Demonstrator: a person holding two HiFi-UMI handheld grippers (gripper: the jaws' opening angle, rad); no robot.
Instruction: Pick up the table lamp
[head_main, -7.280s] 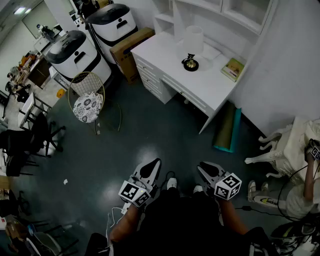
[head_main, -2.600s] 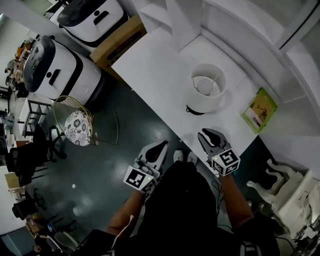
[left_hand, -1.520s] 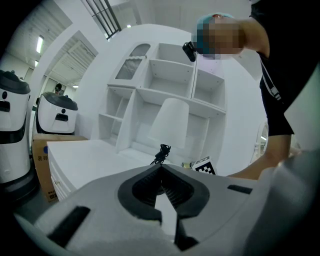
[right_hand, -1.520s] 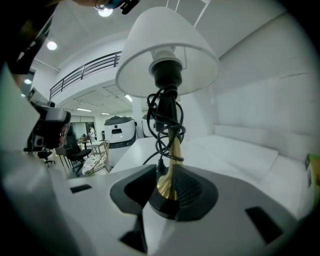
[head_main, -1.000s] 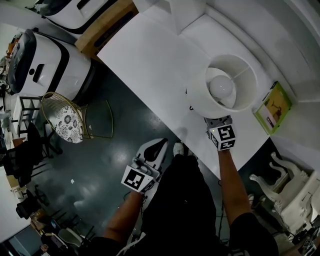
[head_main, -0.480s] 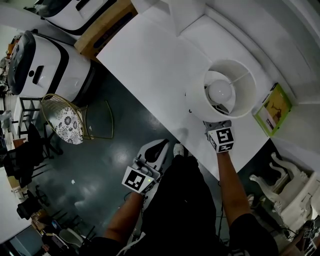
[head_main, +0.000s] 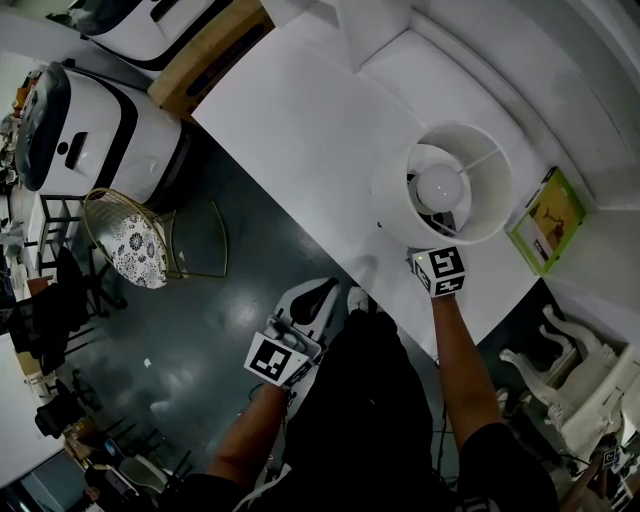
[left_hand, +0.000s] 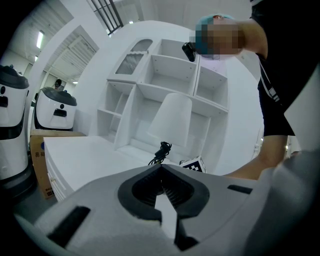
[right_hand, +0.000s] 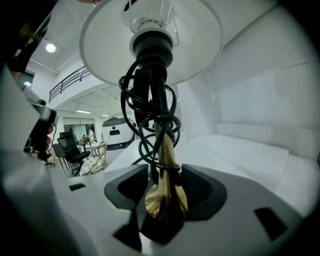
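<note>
**Table lamp** (head_main: 392, 196): shade (right_hand: 200, 45) smooth, matt white, cloth or plastic not distinguishable; bulb (head_main: 437, 184) frosted; stem (right_hand: 162, 165) polished brass-coloured metal; cord (right_hand: 131, 107) sheathed in glossy black plastic.
**Worktop** (head_main: 300, 120): smooth white finish with a faint sheen.
**Left hand-held gripper** (left_hand: 161, 169): matt grey plastic shell, black ribbed pads (left_hand: 173, 189).
**Floor** (head_main: 200, 330), 8 o'clock in the head view: dark, glossy, reflective.
**Box** (head_main: 205, 45), 11 o'clock: matt brown cardboard.
**Chair** (head_main: 135, 250), 9 o'clock: gold-coloured wire frame, patterned cloth seat.
**Book** (head_main: 547, 220), 3 o'clock: glossy paper cover.
</note>
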